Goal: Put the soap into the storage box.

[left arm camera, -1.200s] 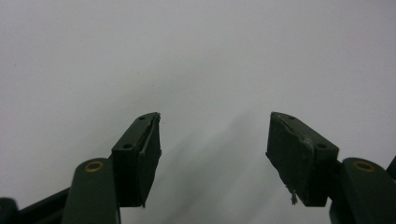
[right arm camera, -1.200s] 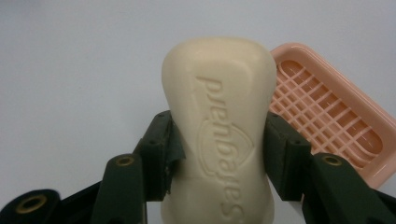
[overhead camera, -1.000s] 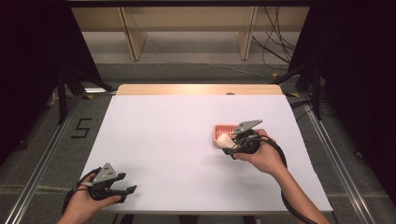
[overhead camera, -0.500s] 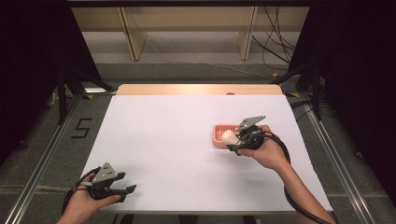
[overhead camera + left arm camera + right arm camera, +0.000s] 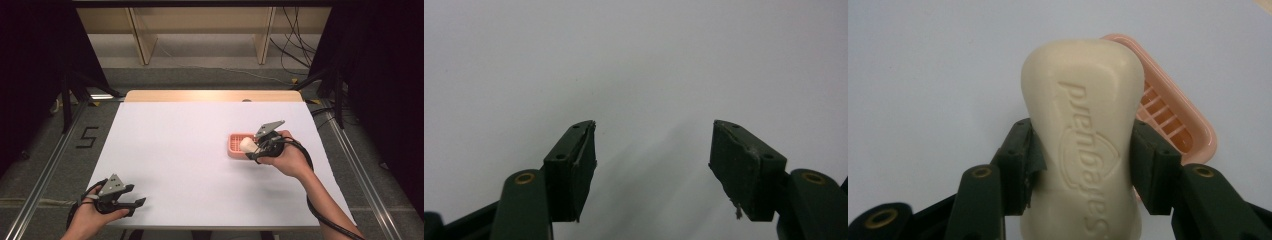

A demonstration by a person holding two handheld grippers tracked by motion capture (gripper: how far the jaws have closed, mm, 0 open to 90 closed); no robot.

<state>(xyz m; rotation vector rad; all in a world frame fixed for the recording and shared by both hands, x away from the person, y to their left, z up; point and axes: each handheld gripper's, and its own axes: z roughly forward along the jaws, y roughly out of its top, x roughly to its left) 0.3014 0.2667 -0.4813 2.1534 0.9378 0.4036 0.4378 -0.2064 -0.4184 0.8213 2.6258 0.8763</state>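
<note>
Gripping a cream soap bar (image 5: 1082, 145) across its waist, the right gripper (image 5: 1082, 165) is held over the white table (image 5: 190, 150), both jaws pressed against the bar's sides; embossed lettering is seen on the bar's face; a pink slatted soap dish (image 5: 1173, 120) is seen just behind the bar, resting on the table at right of centre; in the high view the bar (image 5: 246, 145) is held at the dish's (image 5: 235, 142) near edge; the left gripper (image 5: 654, 165) is held near the table's front-left corner, jaws wide apart, nothing between them.
</note>
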